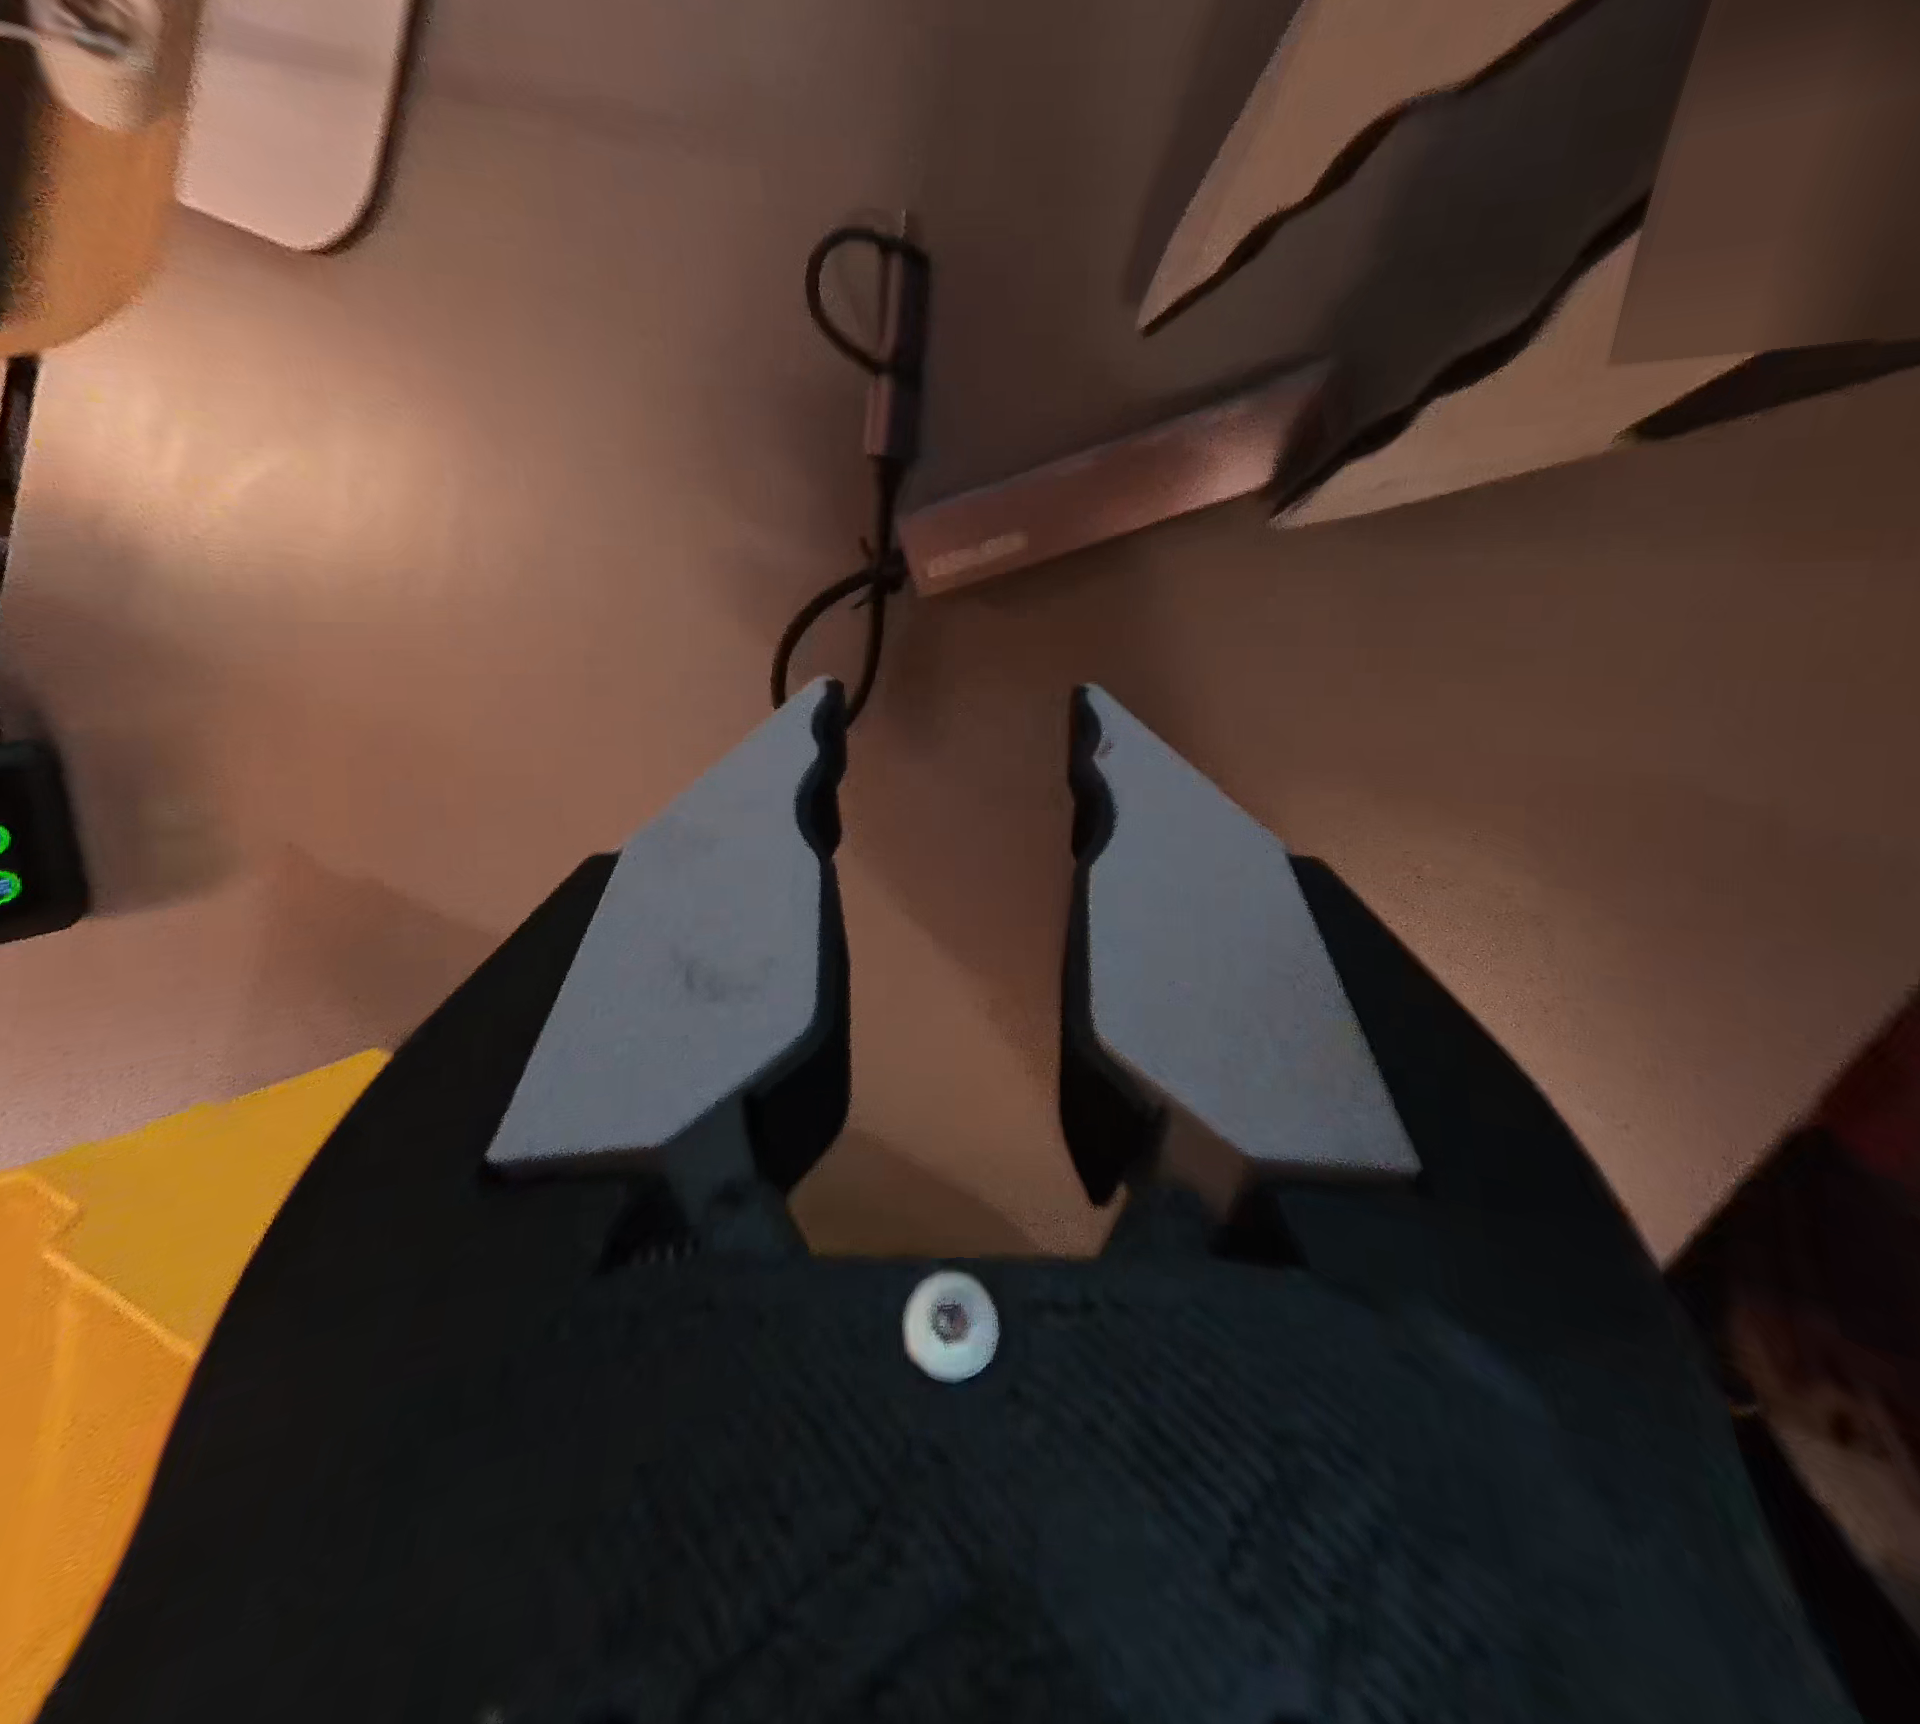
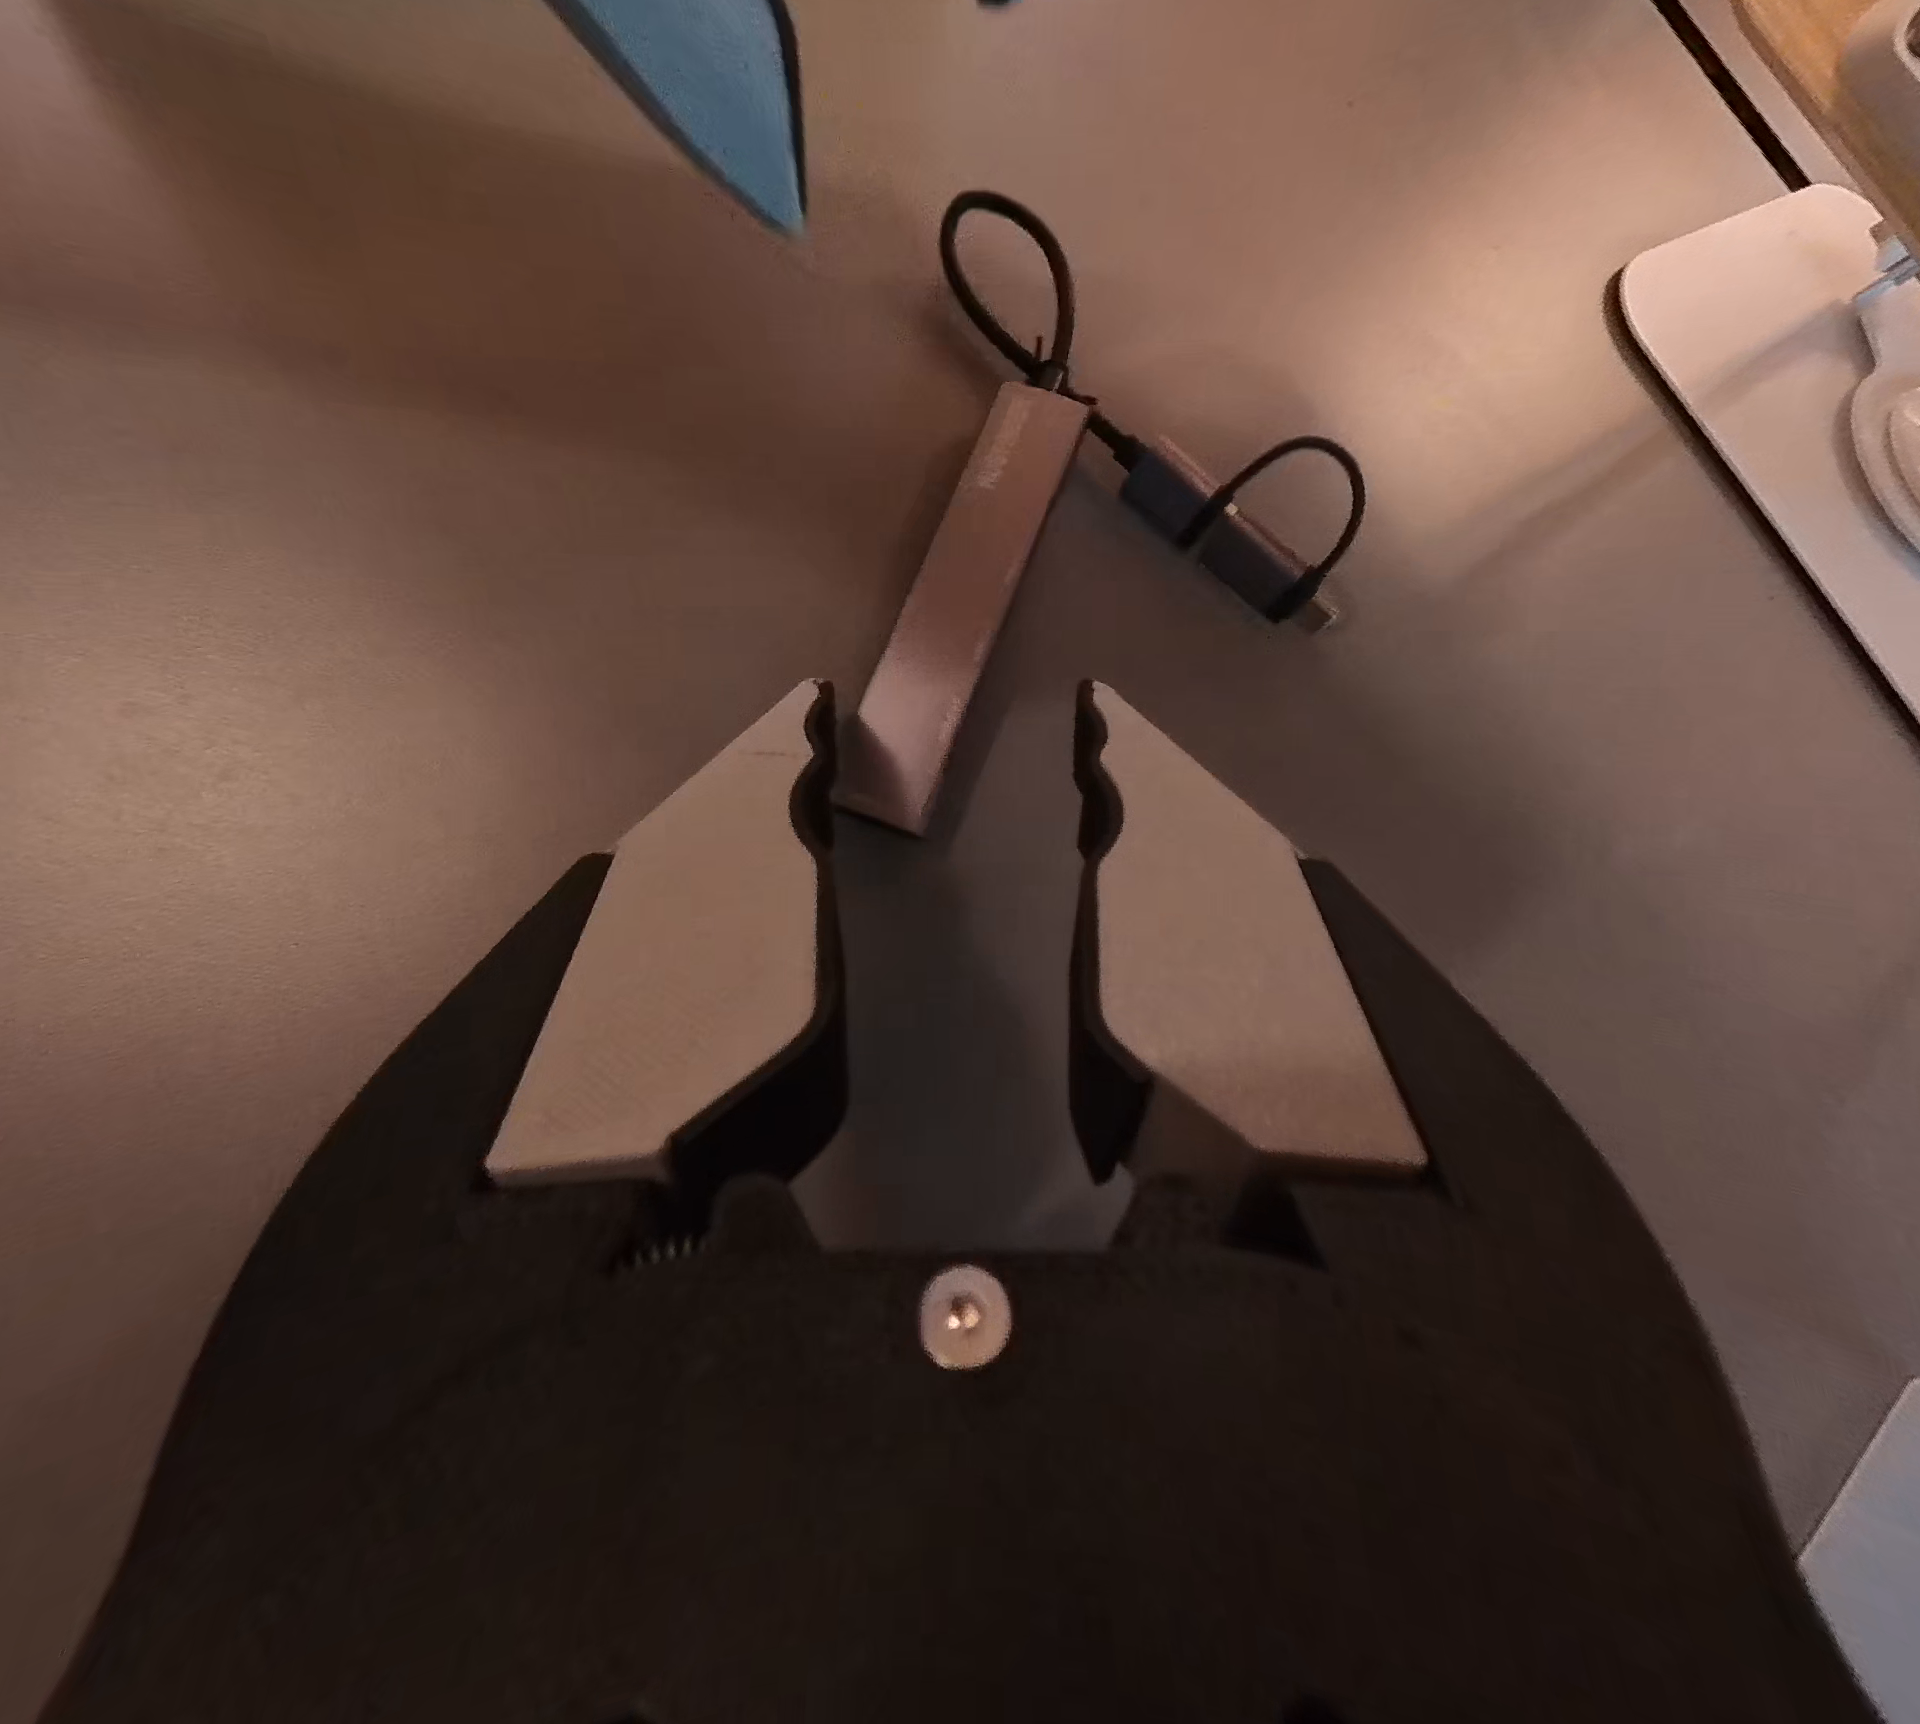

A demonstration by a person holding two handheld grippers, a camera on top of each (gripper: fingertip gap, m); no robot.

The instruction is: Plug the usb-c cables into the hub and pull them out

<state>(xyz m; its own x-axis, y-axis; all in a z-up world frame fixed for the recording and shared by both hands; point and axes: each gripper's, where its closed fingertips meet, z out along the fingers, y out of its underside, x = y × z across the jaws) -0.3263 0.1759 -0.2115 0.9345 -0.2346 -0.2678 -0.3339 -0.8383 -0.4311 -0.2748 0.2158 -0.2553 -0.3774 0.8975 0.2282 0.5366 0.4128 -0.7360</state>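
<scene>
Fingers of the right claw stand spread around the near end of the hub, which lies mid-bench, its short cable looped beyond. The left claw hangs spread and empty nearby. Closing off-centre could skid the light hub sideways rather than pin it.

A beige table is carrying a grey hub, its black cable looping just beyond it.

Brushed-metal hub, matt tabletop, rubbery cable.
</scene>
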